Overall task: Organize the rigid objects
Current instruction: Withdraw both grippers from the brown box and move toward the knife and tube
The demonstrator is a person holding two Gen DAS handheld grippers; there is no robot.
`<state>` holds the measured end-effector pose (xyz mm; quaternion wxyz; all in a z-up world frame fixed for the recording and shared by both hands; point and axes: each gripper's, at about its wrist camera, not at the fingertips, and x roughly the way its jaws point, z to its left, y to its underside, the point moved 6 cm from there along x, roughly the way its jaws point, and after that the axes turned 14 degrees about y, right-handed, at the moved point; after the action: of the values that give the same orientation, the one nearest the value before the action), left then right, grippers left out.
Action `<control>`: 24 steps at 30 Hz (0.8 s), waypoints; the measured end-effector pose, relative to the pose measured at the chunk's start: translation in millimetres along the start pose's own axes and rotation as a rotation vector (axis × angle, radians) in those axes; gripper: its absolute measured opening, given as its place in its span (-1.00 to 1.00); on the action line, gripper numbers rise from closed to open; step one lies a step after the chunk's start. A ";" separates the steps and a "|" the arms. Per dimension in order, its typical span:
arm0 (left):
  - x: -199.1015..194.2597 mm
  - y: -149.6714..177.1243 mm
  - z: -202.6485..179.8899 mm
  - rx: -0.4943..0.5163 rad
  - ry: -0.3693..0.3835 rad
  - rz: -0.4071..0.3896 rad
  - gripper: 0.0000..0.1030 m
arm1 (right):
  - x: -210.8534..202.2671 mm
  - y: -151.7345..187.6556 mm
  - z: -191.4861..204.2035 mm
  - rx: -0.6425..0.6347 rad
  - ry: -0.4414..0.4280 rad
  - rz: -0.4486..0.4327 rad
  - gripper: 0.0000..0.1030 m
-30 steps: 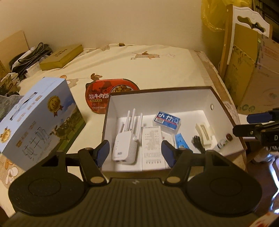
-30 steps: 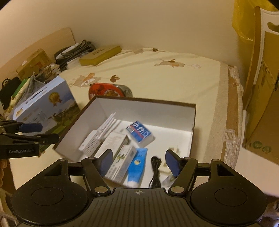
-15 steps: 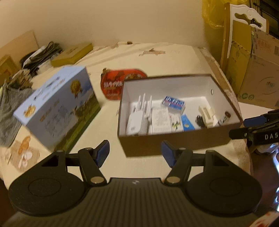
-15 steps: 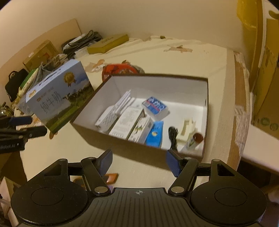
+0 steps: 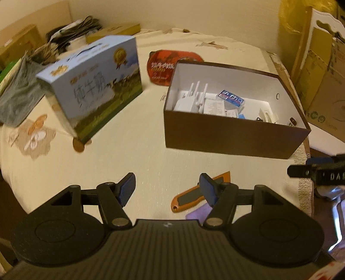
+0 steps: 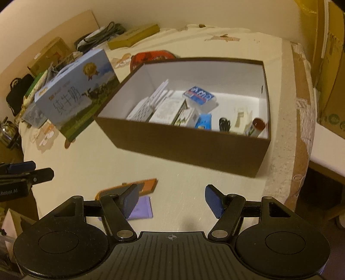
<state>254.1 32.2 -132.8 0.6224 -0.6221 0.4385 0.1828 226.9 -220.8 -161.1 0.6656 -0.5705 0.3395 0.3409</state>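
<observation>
Both empty: left gripper (image 5: 167, 189) and right gripper (image 6: 171, 200) released, hovering short of brown box (image 6: 194, 148). Orange utility knife (image 5: 200, 192) lies on counter before box. Likely next: grasp knife, box it.

You see a dark brown box (image 6: 194, 148), white inside; orange-and-black knife (image 5: 194, 195); purple card (image 6: 141, 207); blue, green-based carton (image 5: 97, 86); cream surface (image 5: 138, 159) with brown cartoon prints.

Cream wall (image 5: 194, 15) – clothed table (image 5: 151, 159), warm light
</observation>
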 end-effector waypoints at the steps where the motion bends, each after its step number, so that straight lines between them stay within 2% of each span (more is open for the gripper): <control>1: 0.8 3.6 0.9 -0.009 -0.002 0.003 0.19 | 1.9 3.6 1.6 0.001 -0.003 0.010 0.27; 13: 17.9 42.7 0.9 -0.072 0.003 0.054 0.18 | 21.3 33.0 17.8 -0.051 -0.008 0.064 0.33; 24: 54.4 69.9 -11.8 0.021 0.053 0.133 0.18 | 37.4 43.7 12.3 -0.043 0.015 0.103 0.34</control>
<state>226.1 15.1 -215.9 0.6036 -0.5896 0.4970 0.2026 211.0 -201.1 -214.1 0.6319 -0.5692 0.3661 0.3777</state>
